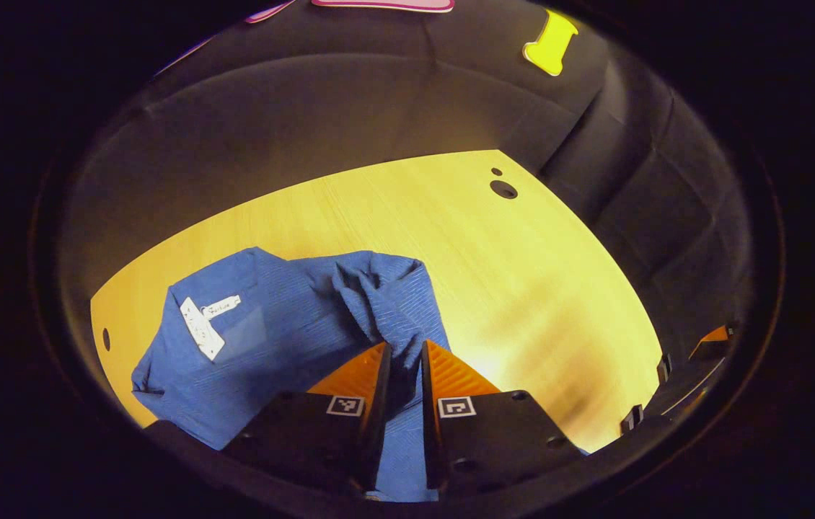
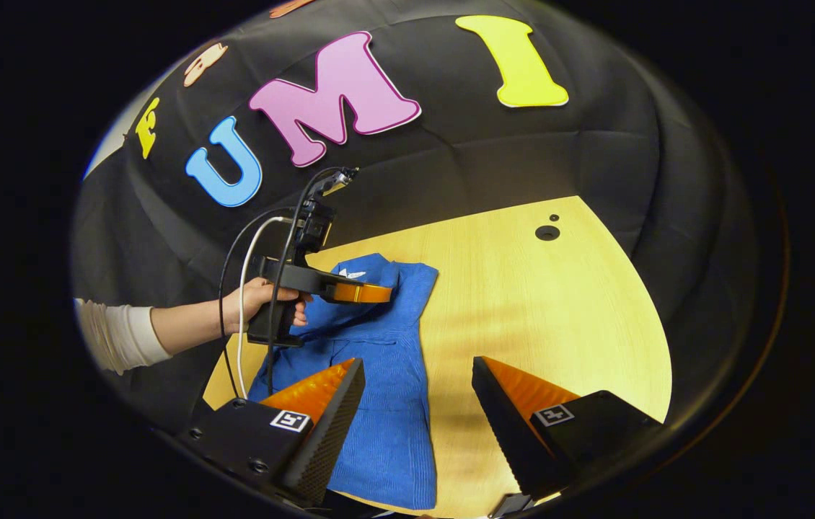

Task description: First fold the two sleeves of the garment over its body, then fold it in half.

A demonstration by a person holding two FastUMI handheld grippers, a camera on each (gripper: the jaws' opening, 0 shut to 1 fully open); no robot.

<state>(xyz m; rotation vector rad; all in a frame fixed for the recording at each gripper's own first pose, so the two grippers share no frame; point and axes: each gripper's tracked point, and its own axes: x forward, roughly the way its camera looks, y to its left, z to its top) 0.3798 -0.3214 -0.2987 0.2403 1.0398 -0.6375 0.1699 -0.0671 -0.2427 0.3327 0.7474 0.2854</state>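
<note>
Now left gripper [image 1: 405, 357] clamps bunched ribbed blue garment [image 1: 285, 324]; right gripper [image 2: 418, 375] spread wide.

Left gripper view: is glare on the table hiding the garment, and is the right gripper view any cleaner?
Left gripper view: bright glare on the table right of the blue garment, whose weave stays readable. Right gripper view: more even light, the garment sharp, fisheye bending the table edge.

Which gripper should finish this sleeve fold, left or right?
Left. The left gripper is already shut on the blue garment's bunched sleeve. The right gripper is open, hovering at the garment's edge, gripping nothing.
</note>
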